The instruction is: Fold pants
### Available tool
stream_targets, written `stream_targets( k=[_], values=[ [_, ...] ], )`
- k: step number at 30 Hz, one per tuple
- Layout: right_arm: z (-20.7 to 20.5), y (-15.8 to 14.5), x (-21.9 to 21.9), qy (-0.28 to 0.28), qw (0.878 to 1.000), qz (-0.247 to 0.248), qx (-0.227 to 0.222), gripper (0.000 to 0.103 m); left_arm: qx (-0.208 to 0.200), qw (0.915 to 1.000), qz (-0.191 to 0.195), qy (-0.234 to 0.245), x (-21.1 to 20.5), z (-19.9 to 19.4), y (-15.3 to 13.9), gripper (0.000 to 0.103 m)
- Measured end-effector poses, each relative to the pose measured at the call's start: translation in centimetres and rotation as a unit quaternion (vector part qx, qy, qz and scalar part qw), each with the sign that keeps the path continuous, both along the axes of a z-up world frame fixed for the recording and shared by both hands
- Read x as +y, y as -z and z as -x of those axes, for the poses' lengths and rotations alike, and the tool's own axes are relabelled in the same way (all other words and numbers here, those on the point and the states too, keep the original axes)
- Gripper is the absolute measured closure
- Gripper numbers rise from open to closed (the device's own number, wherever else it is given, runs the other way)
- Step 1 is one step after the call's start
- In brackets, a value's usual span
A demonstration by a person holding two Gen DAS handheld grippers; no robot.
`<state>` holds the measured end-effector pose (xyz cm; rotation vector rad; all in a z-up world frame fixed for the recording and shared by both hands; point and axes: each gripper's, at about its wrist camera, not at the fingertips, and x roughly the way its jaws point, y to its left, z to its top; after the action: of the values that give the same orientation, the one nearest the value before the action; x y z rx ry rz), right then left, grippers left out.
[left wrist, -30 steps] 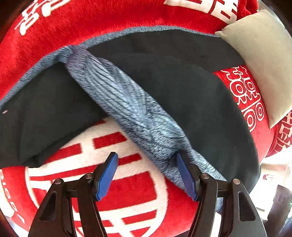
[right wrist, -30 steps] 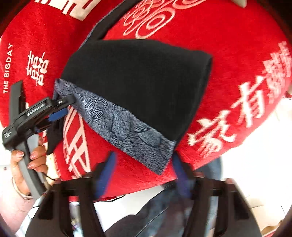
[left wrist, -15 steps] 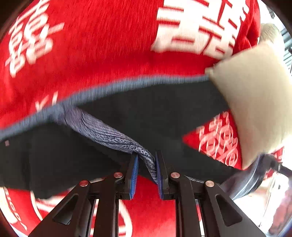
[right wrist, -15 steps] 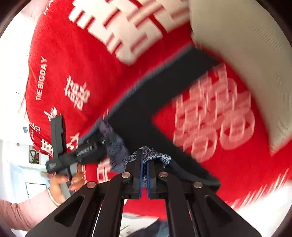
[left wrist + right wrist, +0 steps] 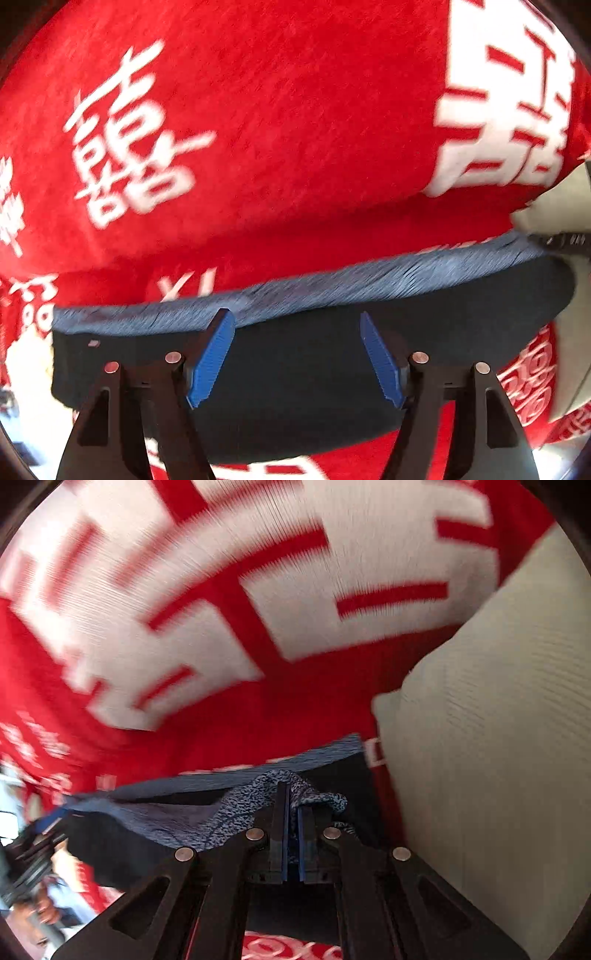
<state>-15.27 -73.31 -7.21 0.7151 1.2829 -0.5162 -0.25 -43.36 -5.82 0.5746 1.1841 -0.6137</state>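
In the left wrist view the left gripper (image 5: 297, 356) hangs nearest the lens, its blue pads (image 5: 210, 363) spread and opening wider, nothing pinched between them. Directly below them lie the pants (image 5: 314, 384), a dark folded slab with a grey-blue patterned band (image 5: 332, 284) running along its far edge. The pants rest flat on a red blanket (image 5: 277, 129) printed with large white characters (the print is smeared by blur). At the far right edge a pale pillow (image 5: 561, 199) pokes in, touching the end of the band.

In the right wrist view the right gripper (image 5: 291, 812) has its jaws pressed together on a bunched fold of the patterned band (image 5: 236, 812), which humps up over the fingertips. Beyond it the dark cloth of the pants (image 5: 351, 779) lies on the blanket (image 5: 258, 709). The pillow (image 5: 498, 757) fills the right side, just beside the pants. At the lower left the left gripper (image 5: 48, 819) shows as a blurred dark shape, with a hand (image 5: 42, 908) below it.
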Motion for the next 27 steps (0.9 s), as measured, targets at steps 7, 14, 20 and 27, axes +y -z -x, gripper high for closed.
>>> stream_targets(
  k=[7,14,20,27],
  values=[
    [0.8,-4.0,-0.1,0.037,0.997,0.008,-0.062,0.034,0.016,0.9989,-0.04,-0.018,1.0,0.4,3.2,0.032],
    [-0.2,-3.2,6.3,-0.066,0.997,0.015,-0.033,0.063,0.012,0.9985,-0.053,0.002,-3.1,0.9,6.8,0.032],
    [-0.7,4.0,5.1,-0.074,0.995,0.056,0.024,0.07,0.015,0.9987,-0.047,-0.014,-4.8,-0.5,8.7,0.031],
    [0.8,-0.4,4.9,-0.03,0.998,0.052,0.0,0.065,-0.031,0.9972,-0.05,-0.047,1.5,-4.3,4.6,0.031]
  ],
)
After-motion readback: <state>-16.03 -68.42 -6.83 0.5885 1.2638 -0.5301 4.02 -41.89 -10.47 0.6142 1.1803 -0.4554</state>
